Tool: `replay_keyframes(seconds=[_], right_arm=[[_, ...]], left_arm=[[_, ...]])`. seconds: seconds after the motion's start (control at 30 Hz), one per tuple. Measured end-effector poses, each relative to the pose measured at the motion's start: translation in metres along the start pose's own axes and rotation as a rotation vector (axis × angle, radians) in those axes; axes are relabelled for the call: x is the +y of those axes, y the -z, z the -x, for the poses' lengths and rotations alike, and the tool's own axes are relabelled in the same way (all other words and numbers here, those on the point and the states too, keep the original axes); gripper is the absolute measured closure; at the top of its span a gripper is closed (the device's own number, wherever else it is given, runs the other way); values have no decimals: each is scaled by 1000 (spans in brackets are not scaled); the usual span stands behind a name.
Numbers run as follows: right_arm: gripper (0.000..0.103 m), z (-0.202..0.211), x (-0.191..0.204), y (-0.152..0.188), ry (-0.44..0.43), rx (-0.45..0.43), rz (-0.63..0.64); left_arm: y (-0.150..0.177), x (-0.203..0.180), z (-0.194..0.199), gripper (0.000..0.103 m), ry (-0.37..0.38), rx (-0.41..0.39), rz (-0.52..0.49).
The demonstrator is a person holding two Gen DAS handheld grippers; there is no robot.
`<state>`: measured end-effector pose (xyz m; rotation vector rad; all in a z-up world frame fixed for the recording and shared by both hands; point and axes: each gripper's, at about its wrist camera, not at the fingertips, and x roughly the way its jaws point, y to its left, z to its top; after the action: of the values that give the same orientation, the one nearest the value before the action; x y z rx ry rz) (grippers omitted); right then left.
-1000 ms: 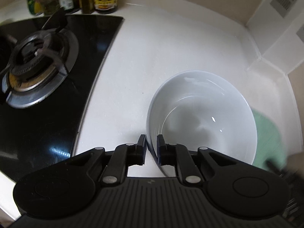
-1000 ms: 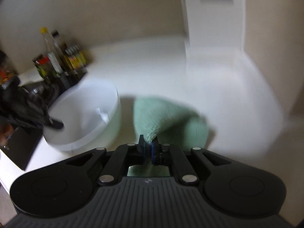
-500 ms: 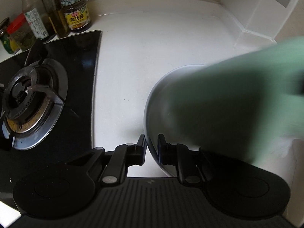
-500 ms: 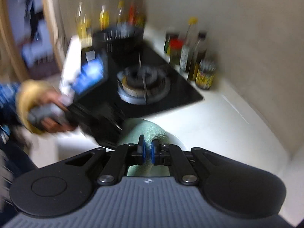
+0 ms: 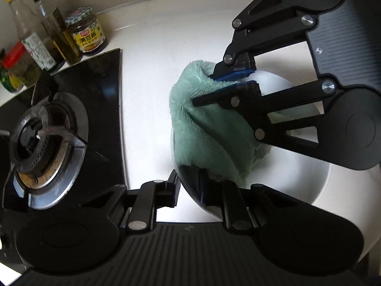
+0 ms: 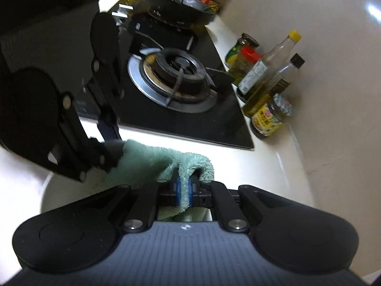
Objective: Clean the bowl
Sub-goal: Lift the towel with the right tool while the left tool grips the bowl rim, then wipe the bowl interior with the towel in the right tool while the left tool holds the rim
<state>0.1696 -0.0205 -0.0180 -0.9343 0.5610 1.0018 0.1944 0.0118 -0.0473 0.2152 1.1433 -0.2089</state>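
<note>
A pale kitchen counter [image 5: 147, 76] runs into a corner, with a black glass hob and its gas burner [image 5: 45, 140] at nine o'clock in the left wrist view and a cluster of sauce bottles and jars [image 5: 52, 40] at eleven. The white bowl [image 5: 316, 186] sits on the counter just beside the hob's edge, filling the lower right of that view. The left hand-held gripper [image 5: 188, 186] straddles the bowl's near rim, one finger outside and one inside, and its jaws are opening, so the outer finger looks to stand clear of the wall and the hold seems loose at best. The right hand-held gripper [image 5: 234, 81] comes in from two o'clock, clamped tight on a fold of green fluffy cloth [image 5: 209, 124] that drapes down into the bowl over its rim. The risk, as I judge it, is a bowl that is no longer steadied: a firm wipe could push it across the smooth counter toward the hob (or tip it on its rounded base). The cloth also hangs over the left inner finger, so closing again might pinch fabric instead of rim. A wide sweep toward eleven o'clock could reach the bottles.
</note>
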Motion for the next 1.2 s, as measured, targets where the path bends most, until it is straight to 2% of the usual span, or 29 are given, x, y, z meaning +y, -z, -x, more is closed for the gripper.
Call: replay_keyframes(seconds=[0.13,0.23,0.3,0.4,0.47,0.6,0.63,0.7,0.8,0.83,0.87,0.97,1.1,1.17,1.2], right_arm=[[101,-6,15,-2,93,130,88],[101,-12,21,4,75,287,89],[101,-10,24,8,56,343,60],[98,3,24,10,-35,443,-106],[98,17,23,12,-180,498,-265],[99,39,35,13,-359,459,-380],[99,46,40,13,-366,426,-386],[99,61,44,7,-236,314,-307],[98,73,56,-1,2,139,-10],[98,73,62,-1,44,83,116],[99,71,68,0,43,52,216],[99,61,84,14,68,4,491],[99,51,97,23,89,94,651],[99,45,104,30,71,217,679],[98,44,105,29,62,268,654]], left_arm=[[1,-5,-2,85,-30,-8,-52],[2,-5,-2,83,-27,-14,-61],[2,-4,-1,81,-24,-20,-58],[3,-4,0,77,10,-11,-42],[5,-4,1,77,58,7,-36],[12,-11,3,78,125,27,-59],[14,-14,3,79,132,32,-70],[18,-19,3,81,127,31,-99],[21,-23,4,85,126,43,-132],[21,-23,4,85,130,45,-145],[22,-23,3,86,133,46,-152],[25,-20,-1,86,151,57,-163],[30,-16,-3,83,170,58,-157],[33,-15,-3,80,160,49,-143],[34,-15,-2,79,155,42,-135]])
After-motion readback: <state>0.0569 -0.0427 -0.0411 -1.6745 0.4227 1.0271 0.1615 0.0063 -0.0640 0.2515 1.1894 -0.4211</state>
